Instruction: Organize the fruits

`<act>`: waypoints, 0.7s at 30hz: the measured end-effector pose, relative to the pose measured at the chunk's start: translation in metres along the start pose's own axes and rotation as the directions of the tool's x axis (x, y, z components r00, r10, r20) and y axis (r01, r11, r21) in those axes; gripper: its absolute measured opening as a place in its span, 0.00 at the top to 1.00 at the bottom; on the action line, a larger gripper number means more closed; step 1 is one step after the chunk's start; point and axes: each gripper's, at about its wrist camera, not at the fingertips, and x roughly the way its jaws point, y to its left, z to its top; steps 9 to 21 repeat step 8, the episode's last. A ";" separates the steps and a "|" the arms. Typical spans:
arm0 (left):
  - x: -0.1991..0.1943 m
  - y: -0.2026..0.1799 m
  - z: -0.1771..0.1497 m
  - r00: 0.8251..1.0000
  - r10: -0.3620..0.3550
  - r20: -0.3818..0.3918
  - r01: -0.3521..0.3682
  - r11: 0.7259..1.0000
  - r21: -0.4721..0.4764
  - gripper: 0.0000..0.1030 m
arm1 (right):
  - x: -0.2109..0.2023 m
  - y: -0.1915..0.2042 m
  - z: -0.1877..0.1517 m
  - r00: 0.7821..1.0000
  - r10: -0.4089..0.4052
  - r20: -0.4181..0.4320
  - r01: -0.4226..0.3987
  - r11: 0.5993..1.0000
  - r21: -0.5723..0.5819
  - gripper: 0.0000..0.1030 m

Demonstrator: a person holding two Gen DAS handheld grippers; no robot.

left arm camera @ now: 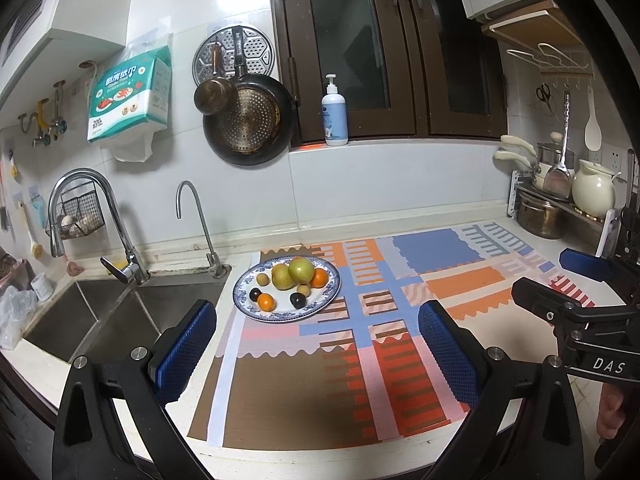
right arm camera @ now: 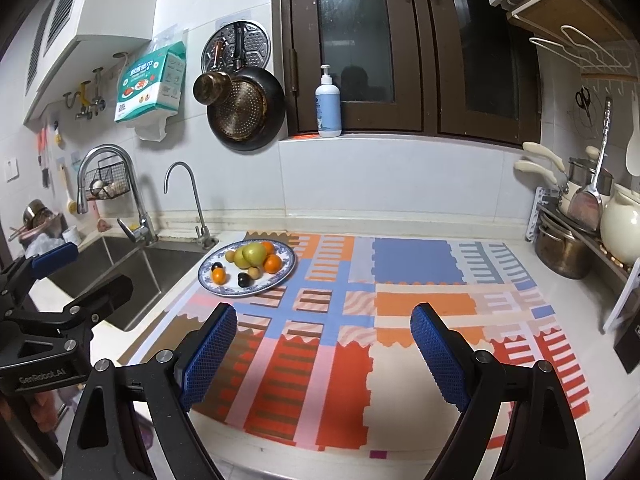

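Note:
A blue-and-white plate (left arm camera: 320,307) (right arm camera: 280,276) sits at the far left corner of a patterned mat (left arm camera: 360,360) (right arm camera: 400,320), beside the sink. It holds a green apple (left arm camera: 302,270) (right arm camera: 254,253), a yellow pear (left arm camera: 282,276) (right arm camera: 240,258), oranges (left arm camera: 266,302) (right arm camera: 273,263), dark plums (left arm camera: 298,300) (right arm camera: 244,279) and small brown fruits. My left gripper (left arm camera: 316,328) is open and empty, above the mat's near side, short of the plate. My right gripper (right arm camera: 322,332) is open and empty over the mat's middle; it also shows in the left wrist view (left arm camera: 560,280).
A steel sink (left arm camera: 112,320) (right arm camera: 132,272) with two faucets lies left of the plate. A dish rack with pots and a white kettle (left arm camera: 594,192) (right arm camera: 624,224) stands at the right. Pans hang on the wall; a soap bottle (left arm camera: 335,114) stands on the sill.

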 end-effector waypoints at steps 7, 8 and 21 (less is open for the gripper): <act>0.004 0.000 0.000 1.000 0.006 -0.010 -0.006 1.000 -0.006 0.00 | 0.004 -0.001 -0.001 1.000 0.001 -0.010 -0.001 1.000 -0.001 0.13; 0.006 0.000 0.001 1.000 0.006 -0.012 -0.007 1.000 -0.006 0.00 | 0.005 -0.002 -0.001 1.000 0.000 -0.012 0.000 1.000 -0.002 0.13; 0.006 0.000 0.001 1.000 0.006 -0.012 -0.007 1.000 -0.006 0.00 | 0.005 -0.002 -0.001 1.000 0.000 -0.012 0.000 1.000 -0.002 0.13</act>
